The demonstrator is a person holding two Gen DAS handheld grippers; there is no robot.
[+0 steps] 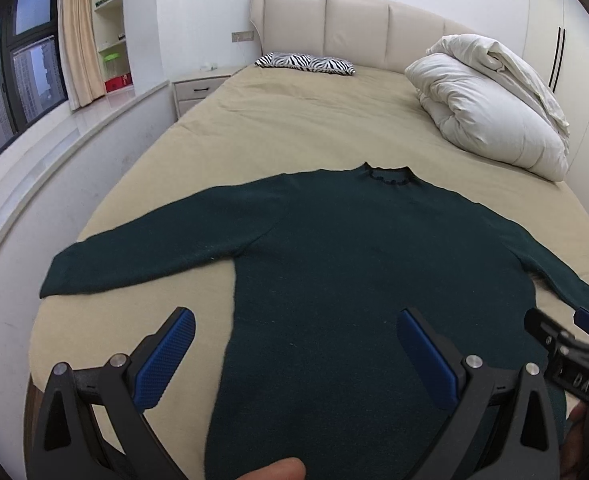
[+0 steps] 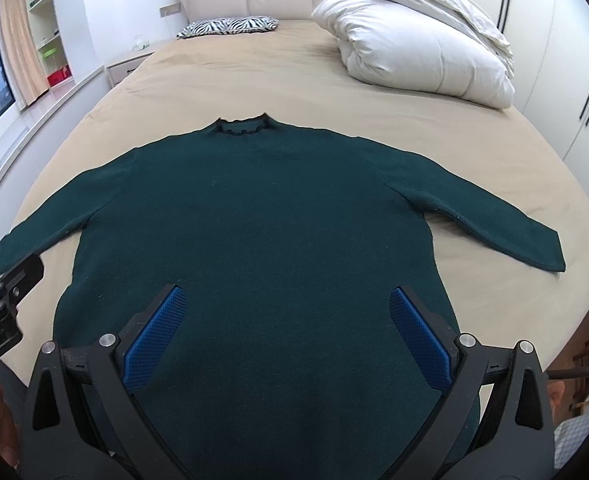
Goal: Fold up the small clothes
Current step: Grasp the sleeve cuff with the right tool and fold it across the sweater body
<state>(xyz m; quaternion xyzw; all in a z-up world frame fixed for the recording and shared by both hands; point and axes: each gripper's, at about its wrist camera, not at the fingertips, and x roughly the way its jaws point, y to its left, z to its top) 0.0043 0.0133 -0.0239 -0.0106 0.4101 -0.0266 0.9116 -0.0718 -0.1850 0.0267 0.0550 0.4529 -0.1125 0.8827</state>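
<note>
Dark green sweater [image 1: 334,264] flat on bed [image 1: 294,120], hem at the near edge, sleeves spread. Left gripper [image 1: 294,334] and right gripper [image 2: 288,312] both wide, empty, over hem.

A home bedroom. A bed [image 2: 254,80] with a tan sheet and padded headboard [image 1: 334,28] fills the room; a zebra-print pillow [image 1: 304,64] and a folded white duvet [image 1: 490,108] lie at its head. Beside it: a nightstand [image 1: 198,90], curtain [image 1: 76,32], window [image 1: 18,64], shelves [image 1: 112,20] and wardrobe doors [image 2: 554,40].
</note>
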